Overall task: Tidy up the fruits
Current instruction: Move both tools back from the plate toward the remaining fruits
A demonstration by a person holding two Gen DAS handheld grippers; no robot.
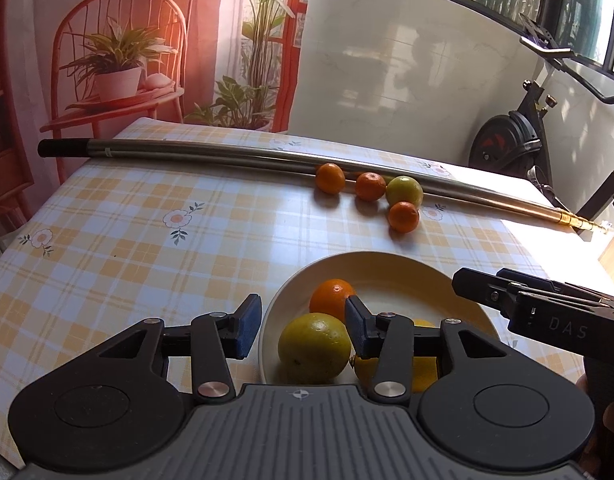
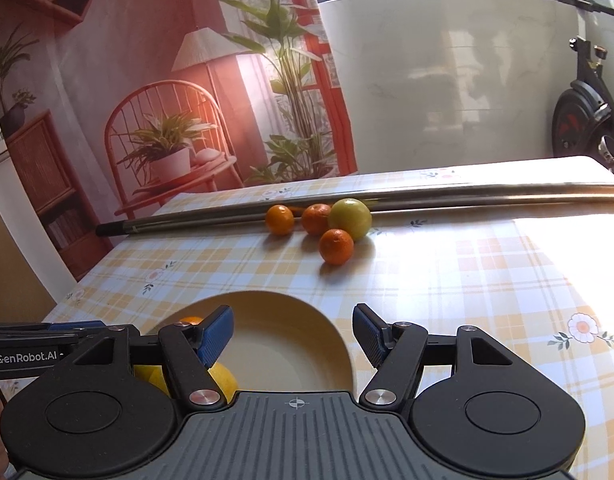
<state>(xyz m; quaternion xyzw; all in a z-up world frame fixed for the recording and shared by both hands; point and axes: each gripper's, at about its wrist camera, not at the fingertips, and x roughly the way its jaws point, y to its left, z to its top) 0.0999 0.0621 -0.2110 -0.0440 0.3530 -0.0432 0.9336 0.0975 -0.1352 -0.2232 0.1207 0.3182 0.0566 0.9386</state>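
Observation:
A cream plate (image 1: pixel 407 268) (image 2: pixel 307 312) sits near the table's front edge. In it lie an orange (image 1: pixel 331 298), a yellow-green citrus (image 1: pixel 313 348) and a yellow lemon (image 1: pixel 421 368) (image 2: pixel 223 380), partly hidden by the fingers. My left gripper (image 1: pixel 303 326) hovers open above the plate's left side, nothing held. My right gripper (image 2: pixel 293 336) is open over the plate's right part, empty; it shows in the left wrist view as a black body (image 1: pixel 547 312). Farther back lie three small oranges (image 1: pixel 330 178) (image 2: pixel 336 246) and a green-yellow fruit (image 1: pixel 404 191) (image 2: pixel 350 218) against a pole.
A long metal pole (image 1: pixel 235 154) (image 2: pixel 467 194) lies across the far side of the checked tablecloth (image 1: pixel 147 240). An exercise bike (image 1: pixel 515 140) stands beyond the table's right end, and a printed backdrop hangs behind.

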